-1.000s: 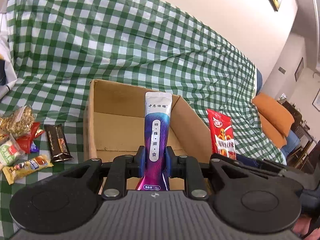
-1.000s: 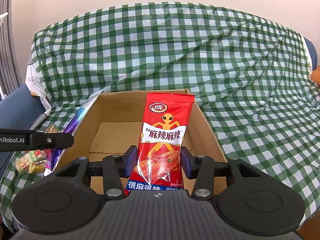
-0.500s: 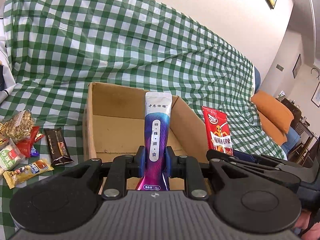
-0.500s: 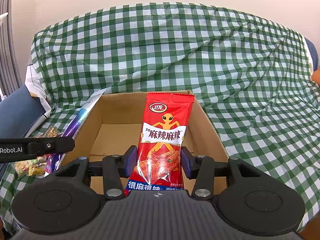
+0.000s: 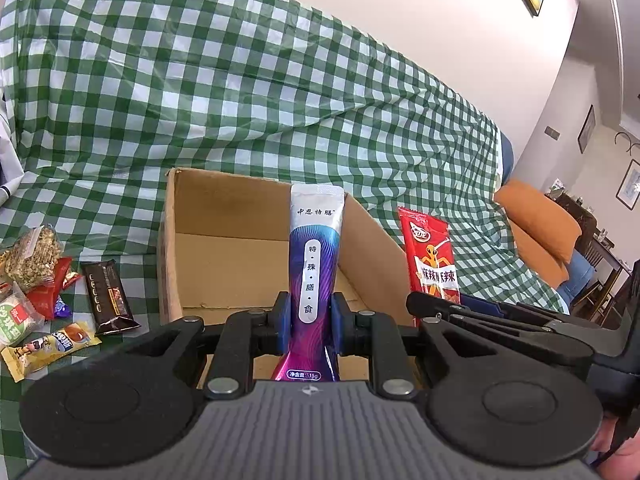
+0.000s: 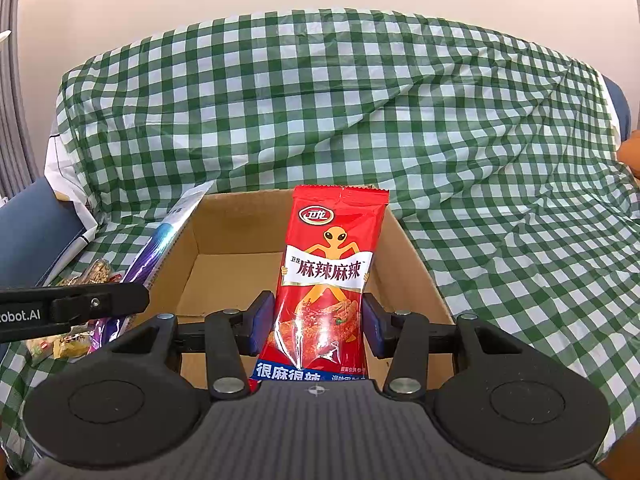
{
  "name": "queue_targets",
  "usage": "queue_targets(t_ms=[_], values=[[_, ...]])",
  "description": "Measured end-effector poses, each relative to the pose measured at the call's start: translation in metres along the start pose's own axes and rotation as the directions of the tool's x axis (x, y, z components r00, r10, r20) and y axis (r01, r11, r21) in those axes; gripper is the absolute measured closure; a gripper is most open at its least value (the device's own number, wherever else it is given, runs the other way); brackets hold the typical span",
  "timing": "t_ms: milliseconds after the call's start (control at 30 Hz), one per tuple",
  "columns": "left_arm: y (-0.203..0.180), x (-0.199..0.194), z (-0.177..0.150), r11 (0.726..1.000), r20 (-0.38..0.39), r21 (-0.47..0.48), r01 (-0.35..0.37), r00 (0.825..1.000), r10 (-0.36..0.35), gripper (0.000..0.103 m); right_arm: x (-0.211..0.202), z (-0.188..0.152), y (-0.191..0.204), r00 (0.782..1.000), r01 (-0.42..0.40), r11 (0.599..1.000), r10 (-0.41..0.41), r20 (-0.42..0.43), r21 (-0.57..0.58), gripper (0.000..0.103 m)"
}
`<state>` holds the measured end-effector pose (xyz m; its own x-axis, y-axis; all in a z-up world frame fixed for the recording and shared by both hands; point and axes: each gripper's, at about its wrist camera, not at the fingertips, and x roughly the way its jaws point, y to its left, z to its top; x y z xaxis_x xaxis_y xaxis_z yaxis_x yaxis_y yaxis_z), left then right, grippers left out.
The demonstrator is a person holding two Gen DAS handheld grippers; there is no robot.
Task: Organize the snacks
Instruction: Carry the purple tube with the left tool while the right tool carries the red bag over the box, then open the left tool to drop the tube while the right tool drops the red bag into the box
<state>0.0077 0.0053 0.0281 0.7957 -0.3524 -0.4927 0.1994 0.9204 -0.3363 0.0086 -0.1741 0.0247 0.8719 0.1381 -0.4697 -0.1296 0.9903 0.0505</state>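
Right, both hands are loaded over the cardboard box (image 5: 256,256). On the left, the left gripper (image 5: 308,318) has its blue fingers (image 5: 282,316) squeezed in tight on a slim purple and white sachet (image 5: 314,256), pinching it low on its body so it stands upright with its white top up in front of the box's far wall. Over on the right, the right gripper (image 6: 316,326) has its fingers (image 6: 262,326) set about halfway apart and pressed against both edges of a wider red snack packet (image 6: 328,280), the one with the orange alien figure on it, also held upright above the box's open top. From the left camera you can see that same red packet (image 5: 430,256) poking up beside the box's right wall, with the right gripper's black frame (image 5: 496,320) reaching in under it. The box's brown floor shows bare where it can be seen; the grippers hide its near end. It sits on a green and white checked cloth (image 5: 240,100). Off to the left of the box, a loose pile of snacks waits on the cloth: a dark brown bar (image 5: 108,296), a yellow packet (image 5: 48,344), a clear bag of grainy pieces (image 5: 34,252) and a few red wrappers (image 5: 56,284) bunched close together. An orange cushion (image 5: 540,228) sits far right.
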Motion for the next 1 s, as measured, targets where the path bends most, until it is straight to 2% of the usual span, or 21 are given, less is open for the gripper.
queue_targets(t_ms=[533,667,1000], values=[[-0.0034,0.002,-0.001,1.0,-0.006,-0.002,0.016,1.0,-0.016,0.08,-0.0015,-0.0001,0.0023,1.0,0.02,1.0,-0.02,0.009,0.012,0.054],[-0.0034,0.0074,-0.0022,0.999,-0.042,-0.008,0.037,0.998,-0.037,0.074,0.0001,-0.0002,0.0021,1.0,0.023,1.0,-0.023,-0.006,0.019,0.052],[0.0,0.0044,-0.0009,1.0,-0.025,-0.006,0.031,0.999,-0.031,0.074,0.0041,-0.0005,0.0057,0.998,0.051,0.999,-0.052,-0.019,-0.011,0.049]])
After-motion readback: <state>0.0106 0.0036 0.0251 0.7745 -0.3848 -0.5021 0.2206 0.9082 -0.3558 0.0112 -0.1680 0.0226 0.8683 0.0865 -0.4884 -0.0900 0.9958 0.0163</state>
